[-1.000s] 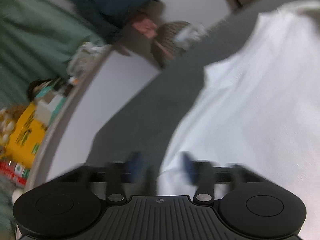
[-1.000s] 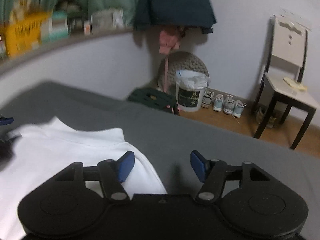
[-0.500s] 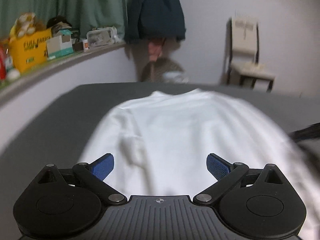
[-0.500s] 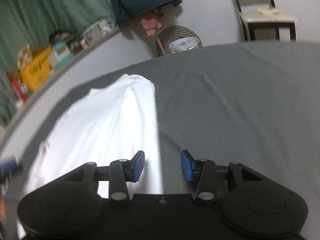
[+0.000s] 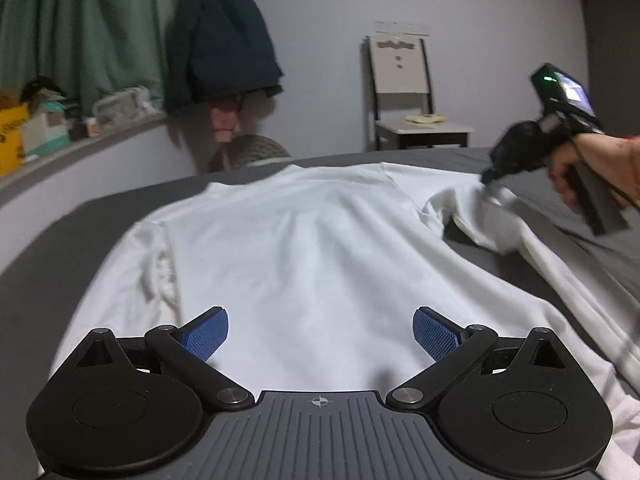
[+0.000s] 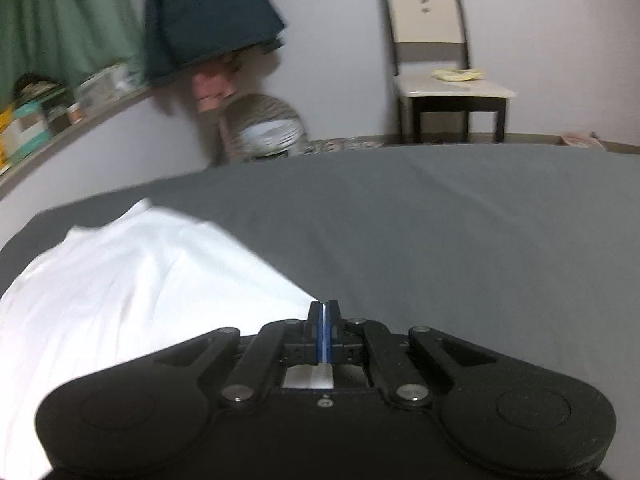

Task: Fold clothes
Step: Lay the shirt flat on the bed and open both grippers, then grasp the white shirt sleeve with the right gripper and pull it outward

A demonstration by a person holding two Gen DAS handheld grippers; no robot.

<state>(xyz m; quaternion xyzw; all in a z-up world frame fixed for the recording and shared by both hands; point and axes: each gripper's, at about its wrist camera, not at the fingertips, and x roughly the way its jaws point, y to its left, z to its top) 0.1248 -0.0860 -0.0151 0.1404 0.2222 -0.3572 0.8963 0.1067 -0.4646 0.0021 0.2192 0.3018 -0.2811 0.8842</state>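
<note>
A yellow box (image 5: 9, 142) on the ledge at the left edge of the left wrist view carries dark lettering, too blurred and cropped to read. No other text is legible.

White shirt (image 5: 320, 248) flat between wide-spread left hand-held gripper (image 5: 320, 334) fingers.

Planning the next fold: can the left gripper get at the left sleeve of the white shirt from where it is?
Probably yes. The left gripper hangs open over the shirt, and the left sleeve lies bare on the grey sheet. The right gripper is busy with the other sleeve.
</note>
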